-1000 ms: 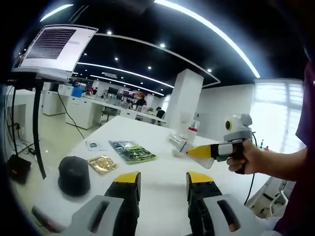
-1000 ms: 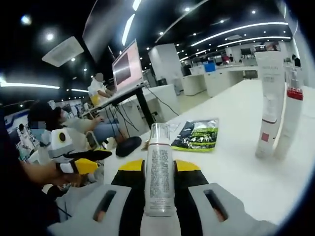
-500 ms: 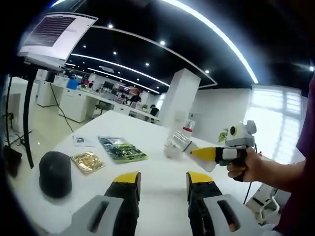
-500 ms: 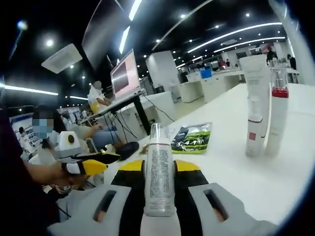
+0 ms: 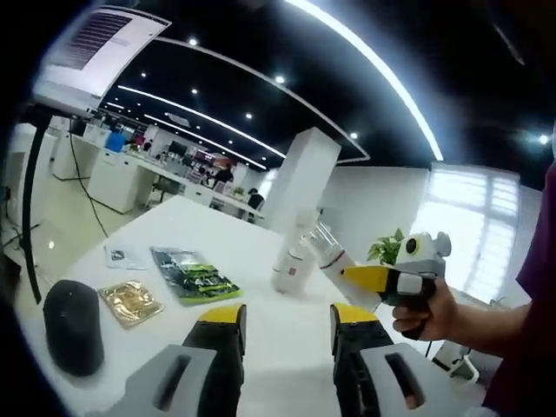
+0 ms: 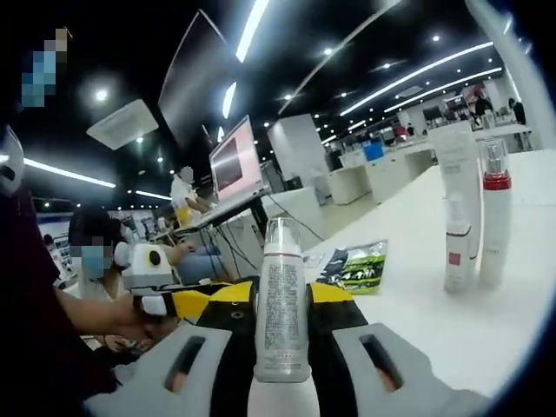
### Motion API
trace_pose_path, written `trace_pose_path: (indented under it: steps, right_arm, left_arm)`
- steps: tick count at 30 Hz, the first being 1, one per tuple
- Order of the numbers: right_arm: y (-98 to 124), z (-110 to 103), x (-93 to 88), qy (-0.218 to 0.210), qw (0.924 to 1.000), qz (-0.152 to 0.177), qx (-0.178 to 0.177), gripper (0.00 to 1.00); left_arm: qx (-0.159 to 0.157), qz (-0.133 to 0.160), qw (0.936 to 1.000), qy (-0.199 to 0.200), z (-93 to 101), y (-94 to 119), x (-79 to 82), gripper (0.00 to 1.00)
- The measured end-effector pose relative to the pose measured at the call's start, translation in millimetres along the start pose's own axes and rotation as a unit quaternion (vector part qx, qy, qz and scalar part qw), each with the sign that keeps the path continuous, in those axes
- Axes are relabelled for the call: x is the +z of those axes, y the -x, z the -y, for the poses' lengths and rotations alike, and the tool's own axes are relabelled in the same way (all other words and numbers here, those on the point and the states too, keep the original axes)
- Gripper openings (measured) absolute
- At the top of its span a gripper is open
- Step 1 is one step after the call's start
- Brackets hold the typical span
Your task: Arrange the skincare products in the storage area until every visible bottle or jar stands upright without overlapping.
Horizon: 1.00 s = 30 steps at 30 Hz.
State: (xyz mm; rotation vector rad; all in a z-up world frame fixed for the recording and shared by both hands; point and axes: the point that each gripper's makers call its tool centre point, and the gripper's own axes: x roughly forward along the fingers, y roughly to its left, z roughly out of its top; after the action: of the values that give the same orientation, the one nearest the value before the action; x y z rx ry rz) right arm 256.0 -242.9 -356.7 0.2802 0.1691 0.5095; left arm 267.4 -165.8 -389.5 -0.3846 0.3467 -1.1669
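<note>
My right gripper point(image 6: 281, 294) is shut on a slim silver-white bottle point(image 6: 281, 326) that stands upright between its jaws. To its right, a tall white tube point(image 6: 458, 208) and a red-collared bottle point(image 6: 495, 213) stand upright side by side on the white table point(image 6: 417, 321). In the left gripper view, a hand brings the right gripper point(image 5: 367, 278) in from the right, with the bottle point(image 5: 328, 254) tilted close to the white tube point(image 5: 291, 265). My left gripper point(image 5: 287, 316) is open above the table with nothing between its jaws. It also shows as the left gripper point(image 6: 182, 302) in the right gripper view.
A green packet point(image 5: 193, 274), a gold packet point(image 5: 130, 300), a small card point(image 5: 117, 254) and a black mouse-like object point(image 5: 73, 327) lie on the left part of the table point(image 5: 287, 304). A monitor point(image 6: 234, 161) stands on a desk where people sit.
The right gripper has carried the bottle closer to the upright white tube. Both views have shifted with the hands; the left gripper's jaws stay open and the right's grip is unchanged.
</note>
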Motion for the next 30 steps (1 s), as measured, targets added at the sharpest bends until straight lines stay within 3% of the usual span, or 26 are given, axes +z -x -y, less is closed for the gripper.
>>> trace_pose_path:
  steps: [2, 9, 10, 13, 15, 19, 20, 23, 25, 30]
  right_arm:
    - [1.4, -5.2, -2.3, -0.01, 0.9998, 0.014, 0.014, 0.2]
    - [4.1, -10.7, -2.4, -0.019, 0.9992, 0.024, 0.025, 0.2]
    - [3.1, -15.5, 2.2, -0.041, 0.9975, 0.043, 0.038, 0.2]
    - [2.2, -21.5, 0.2, -0.037, 0.9967, 0.045, 0.055, 0.2]
    - [1.2, -31.6, 1.1, -0.054, 0.9932, 0.056, 0.087, 0.2]
    - [3.4, -45.1, 2.8, -0.075, 0.9861, 0.065, 0.133, 0.2]
    - [4.1, -45.6, 1.3, -0.083, 0.9841, 0.064, 0.144, 0.2]
    - [6.9, -52.0, -2.1, -0.122, 0.9749, 0.058, 0.177, 0.2]
    - [8.8, -55.2, -7.1, -0.108, 0.9763, 0.051, 0.18, 0.2]
    - [11.4, -66.5, -18.9, -0.117, 0.9696, 0.029, 0.213, 0.2]
  left_arm:
    - [-0.012, 0.005, 0.9997, 0.019, 3.4, -2.0, 1.0, 0.4]
    - [-0.057, 0.004, 0.9983, 0.015, 18.8, -5.0, 3.6, 0.4]
    - [-0.059, 0.006, 0.9981, 0.015, 19.1, -4.7, 5.0, 0.4]
    - [-0.07, 0.022, 0.9967, 0.034, 19.9, -2.0, 12.0, 0.4]
    - [-0.081, 0.032, 0.9951, 0.047, 21.0, -1.7, 15.6, 0.4]
    - [-0.122, 0.05, 0.9893, 0.064, 37.6, -3.2, 23.8, 0.4]
    - [-0.146, 0.062, 0.9831, 0.091, 46.6, -3.4, 29.5, 0.41]
    - [-0.207, 0.081, 0.9676, 0.119, 67.0, 0.2, 38.9, 0.43]
    - [-0.207, 0.077, 0.9686, 0.113, 67.5, -1.4, 38.0, 0.43]
    - [-0.212, 0.063, 0.9685, 0.114, 68.8, -4.5, 34.6, 0.4]
